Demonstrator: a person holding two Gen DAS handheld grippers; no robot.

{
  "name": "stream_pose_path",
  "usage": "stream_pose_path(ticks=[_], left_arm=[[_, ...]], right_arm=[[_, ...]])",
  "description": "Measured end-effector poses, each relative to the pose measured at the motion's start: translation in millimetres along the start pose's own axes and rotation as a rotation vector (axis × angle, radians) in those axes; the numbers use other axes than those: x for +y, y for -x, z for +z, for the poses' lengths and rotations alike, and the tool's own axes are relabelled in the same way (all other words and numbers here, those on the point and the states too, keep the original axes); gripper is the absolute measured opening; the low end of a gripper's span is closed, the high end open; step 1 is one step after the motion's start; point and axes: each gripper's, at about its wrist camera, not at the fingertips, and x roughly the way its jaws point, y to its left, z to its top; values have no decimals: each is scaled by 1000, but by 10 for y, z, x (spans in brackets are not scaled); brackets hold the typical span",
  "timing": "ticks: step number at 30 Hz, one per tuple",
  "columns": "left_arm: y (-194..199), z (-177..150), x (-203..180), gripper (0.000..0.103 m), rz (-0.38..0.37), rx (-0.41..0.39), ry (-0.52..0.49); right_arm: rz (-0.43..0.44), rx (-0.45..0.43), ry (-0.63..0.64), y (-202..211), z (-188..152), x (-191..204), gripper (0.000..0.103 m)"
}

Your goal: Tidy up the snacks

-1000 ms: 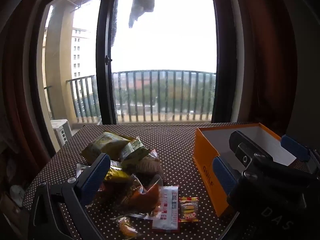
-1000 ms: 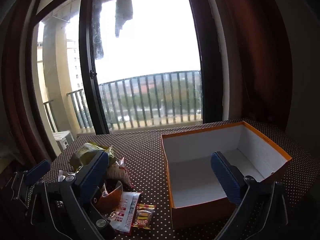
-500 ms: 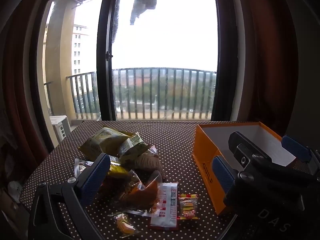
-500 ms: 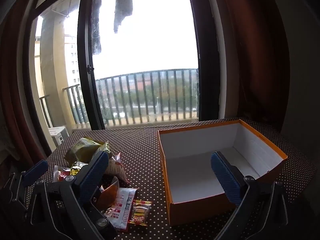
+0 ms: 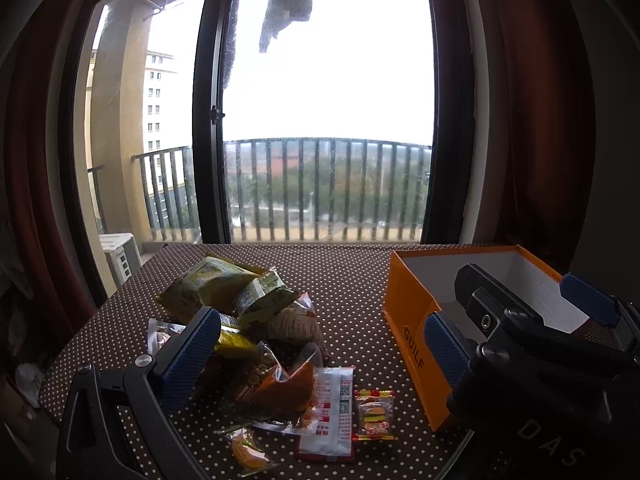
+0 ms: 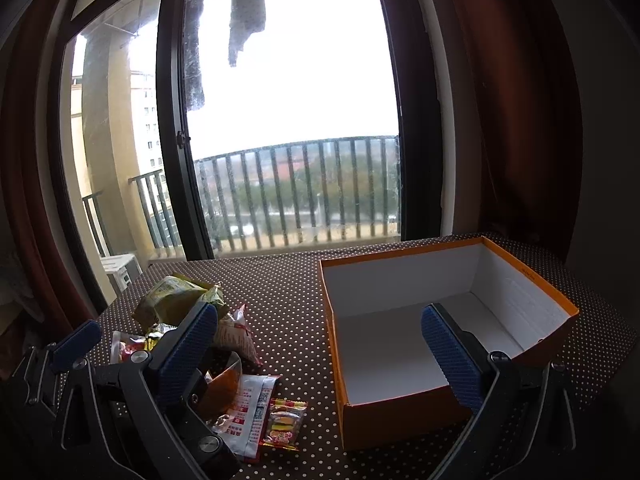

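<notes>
Both the left gripper [image 5: 316, 344] and right gripper [image 6: 320, 340] are held wide apart and empty. The snacks [image 5: 256, 344] are heaped lower left, beside the empty box [image 6: 400, 352]. Overlapping slippery packets could be pinched together or dragged off the desk [image 5: 348, 280].

Polka-dot tablecloth [image 5: 348, 280] lying under and ahead of the claws. Balcony railing [image 5: 320, 188] standing beyond them behind the glass door, grey cloth [image 6: 247, 8] hanging high above, dark red curtain [image 6: 500, 100] hanging to their right.
</notes>
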Motion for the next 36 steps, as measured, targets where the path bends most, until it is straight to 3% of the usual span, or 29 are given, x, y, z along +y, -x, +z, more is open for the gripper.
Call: stream_pose_path(ticks=[36], left_arm=[[-16, -97, -30, 102, 12, -6, -7]], right_arm=[[14, 1, -10, 27, -28, -22, 103]])
